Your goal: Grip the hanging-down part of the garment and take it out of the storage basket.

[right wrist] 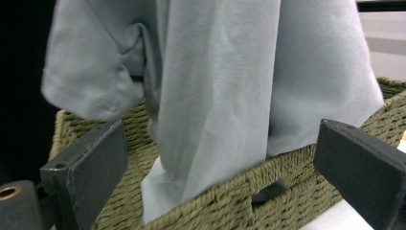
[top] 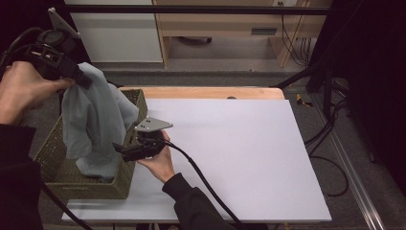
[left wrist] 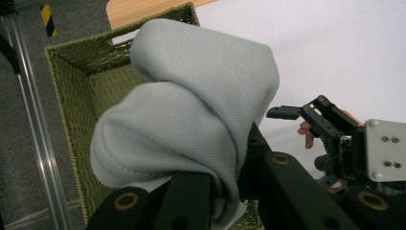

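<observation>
Take the olive-green woven rectangular basket [top: 55, 179] as your reference; it sits at the near left corner of the white table top [top: 239, 153], partly overhanging the left edge. Your left gripper [top: 81, 79] is raised above the basket's far left side, its jaws clamped on a bunched fold of the pale grey-blue knitted cotton garment [top: 95, 129]. In the left gripper view the fabric [left wrist: 191, 110] wraps over and between the black jaws, so the pads themselves are hidden. The garment hangs straight down from that grip, and its lower end reaches into the basket; whether it rests on the basket floor cannot be told. Your right gripper [top: 119, 149] is held level just beside the basket's right wall, pointing at the hanging cloth. In the right gripper view its jaws stand wide apart, with the draped garment [right wrist: 215, 96] and the basket rim [right wrist: 239, 191] ahead of them; the pads appear clear of the fabric, nothing pressed between them.
</observation>
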